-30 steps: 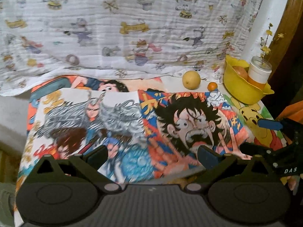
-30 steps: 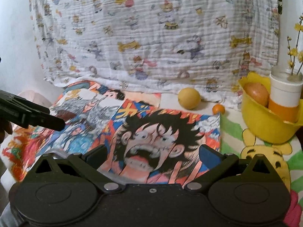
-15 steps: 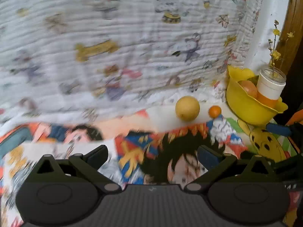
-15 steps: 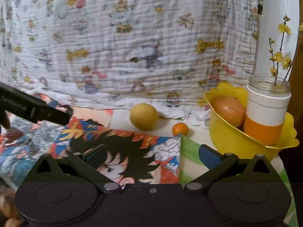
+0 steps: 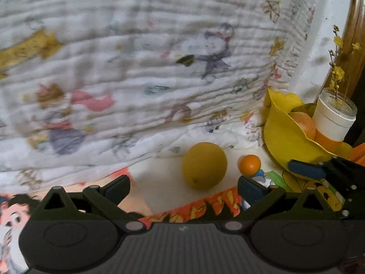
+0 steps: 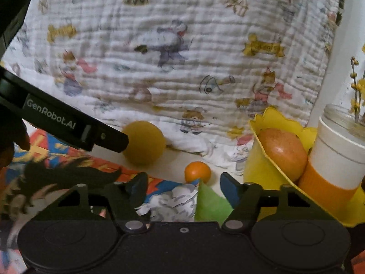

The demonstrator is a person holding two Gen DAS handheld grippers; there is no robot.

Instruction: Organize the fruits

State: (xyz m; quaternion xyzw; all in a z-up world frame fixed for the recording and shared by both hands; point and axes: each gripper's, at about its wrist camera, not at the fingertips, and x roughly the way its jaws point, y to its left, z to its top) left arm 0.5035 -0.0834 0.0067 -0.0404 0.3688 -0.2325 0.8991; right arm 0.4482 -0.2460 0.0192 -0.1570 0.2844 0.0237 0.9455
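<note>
A large yellow round fruit (image 5: 204,165) lies on the cloth near the hanging blanket, just beyond my left gripper (image 5: 183,187), which is open with nothing in it. A small orange (image 6: 197,172) sits right ahead of my right gripper (image 6: 183,185). Its jaws are closing and half-wide, and the pads do not touch the orange. In the right wrist view a left gripper finger (image 6: 91,134) reaches to the left side of the yellow fruit (image 6: 144,142). A yellow bowl (image 6: 269,123) at right holds a reddish fruit (image 6: 282,150).
A white and orange jar (image 6: 337,150) with yellow flower sprigs stands in the bowl beside the reddish fruit. A cartoon-print blanket (image 5: 159,68) hangs close behind the fruits. Printed cloths cover the surface. A wooden frame (image 5: 355,34) stands at the far right.
Both grippers have moved forward and down toward the fruits at the back right, which now look larger. The right gripper's fingers have come closer together. The left gripper now reaches the yellow fruit.
</note>
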